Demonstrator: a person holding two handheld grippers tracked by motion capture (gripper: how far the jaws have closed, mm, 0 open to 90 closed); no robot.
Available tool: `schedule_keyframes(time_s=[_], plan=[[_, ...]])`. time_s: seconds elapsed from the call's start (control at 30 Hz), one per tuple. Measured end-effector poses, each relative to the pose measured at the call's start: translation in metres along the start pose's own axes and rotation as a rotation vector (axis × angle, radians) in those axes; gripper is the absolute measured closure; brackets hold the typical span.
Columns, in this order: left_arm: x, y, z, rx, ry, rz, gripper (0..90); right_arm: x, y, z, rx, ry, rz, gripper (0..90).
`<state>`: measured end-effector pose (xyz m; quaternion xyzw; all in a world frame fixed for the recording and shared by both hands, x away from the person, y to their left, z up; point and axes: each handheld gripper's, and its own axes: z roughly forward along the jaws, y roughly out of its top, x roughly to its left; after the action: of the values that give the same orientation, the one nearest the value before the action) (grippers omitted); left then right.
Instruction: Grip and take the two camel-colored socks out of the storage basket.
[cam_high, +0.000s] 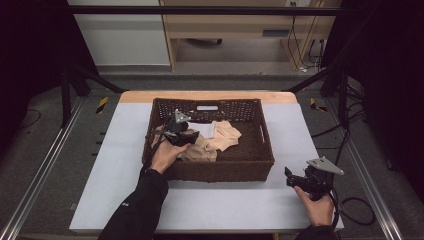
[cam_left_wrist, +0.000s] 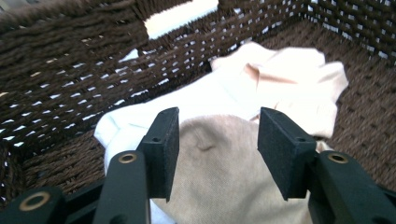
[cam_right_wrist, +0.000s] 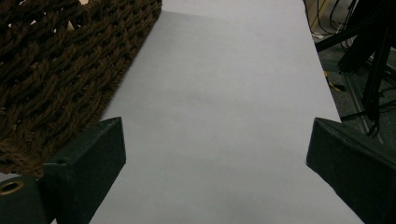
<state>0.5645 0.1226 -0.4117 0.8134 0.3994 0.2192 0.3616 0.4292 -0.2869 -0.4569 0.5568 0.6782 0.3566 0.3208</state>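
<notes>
Beige cloth (cam_high: 200, 148): item in hand, lying crumpled on the floor of the brown wicker basket (cam_high: 268, 150), toward its left half, with a white cloth (cam_high: 205, 130) and a paler peach cloth (cam_high: 227, 134) touching it.

High view. Basket sits mid-desk on the grey mat of the desk (cam_high: 125, 150). Left gripper (cam_high: 186, 136) is inside the basket, just over the beige cloth, held by the left hand (cam_high: 164, 154). Right gripper (cam_high: 290, 176) rests on the desk near the basket's front right corner, well apart from the cloths, held by the right hand (cam_high: 316, 206).

Left gripper view. Beige cloth (cam_left_wrist: 219, 163) lies between the jaws, which stand apart on either side of it; the pads do not yet press on the fabric, so nothing is gripped. White cloth (cam_left_wrist: 140, 126) shows beneath and to the left; peach cloth (cam_left_wrist: 289, 79) lies beyond, against the basket wall (cam_left_wrist: 70, 70).

Right gripper view. Jaws stand wide apart over bare desk (cam_right_wrist: 219, 116), holding nothing; basket's outer weave (cam_right_wrist: 60, 70) is at the left.

Handling note, as a judgement: the step appears to be a pick of the beige cloth. Lower until the pads sink into a raised fold, close on the top layer alone, and keep clear of the white cloth underneath so that one piece lifts. Soft fabric will sag and drag; lift straight up, clear of the basket rim.
</notes>
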Motion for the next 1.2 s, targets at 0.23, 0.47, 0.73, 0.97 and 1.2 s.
schedule_keyframes(time_s=[0.23, 0.47, 0.73, 0.97, 1.2], plan=[[-0.003, -0.002, 0.006, 0.056, 0.018, 0.03, 52.8, 0.0, 0.0, -0.001, 0.0, 0.001, 0.0, 5.0], [-0.004, -0.003, 0.009, 0.095, -0.012, 0.029, 62.7, 0.001, 0.0, 0.001, 0.011, 0.002, -0.003, 5.2], [-0.002, -0.004, 0.008, 0.123, -0.046, 0.007, 80.8, 0.0, -0.001, -0.001, 0.012, -0.002, -0.009, 5.5], [0.0, -0.004, 0.004, 0.103, -0.066, 0.007, 84.8, 0.0, -0.002, -0.001, 0.014, -0.003, -0.009, 5.6], [0.005, -0.004, -0.008, -0.029, -0.1, -0.021, 85.7, -0.002, -0.002, -0.003, -0.003, -0.006, 0.001, 5.5]])
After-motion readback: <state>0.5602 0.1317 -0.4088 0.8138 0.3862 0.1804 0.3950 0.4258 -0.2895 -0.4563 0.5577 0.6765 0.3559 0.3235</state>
